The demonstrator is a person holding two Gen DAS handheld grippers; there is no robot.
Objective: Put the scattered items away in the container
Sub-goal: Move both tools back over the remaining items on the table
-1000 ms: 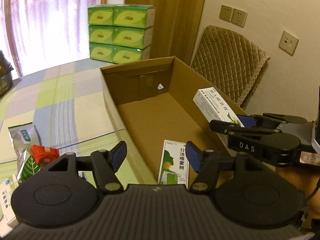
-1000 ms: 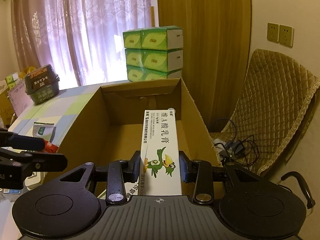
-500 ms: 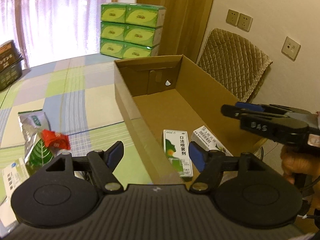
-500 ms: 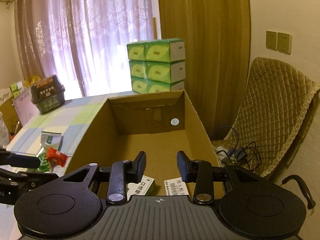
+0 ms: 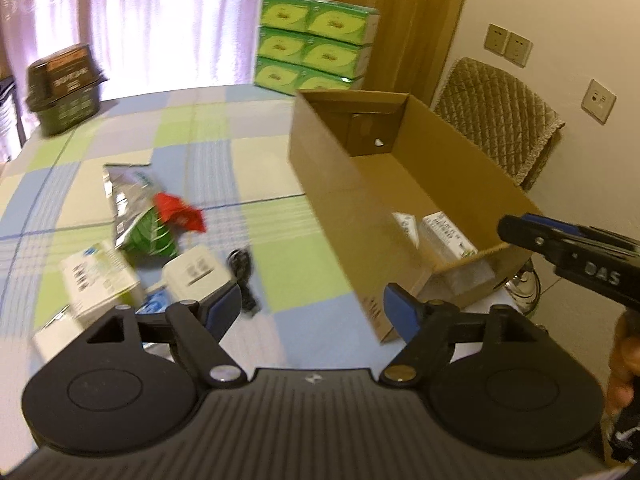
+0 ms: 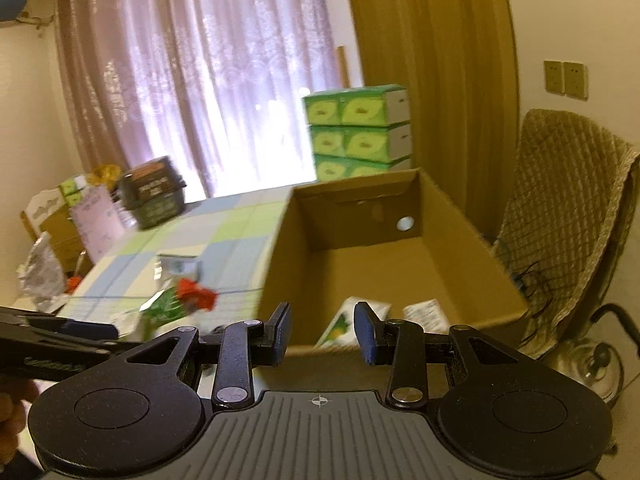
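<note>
Both the left gripper and right gripper gape empty; two, perhaps three, cartons lie inside the cardboard box.

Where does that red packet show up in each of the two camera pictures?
Left wrist view: the red packet lies left of centre on the checked tablecloth, on top of a green pouch, left of the cardboard box.
Right wrist view: the red packet sits at lower left, blurred, again left of the box.
Shared landmark: the stack of green tissue boxes behind the box.
</note>
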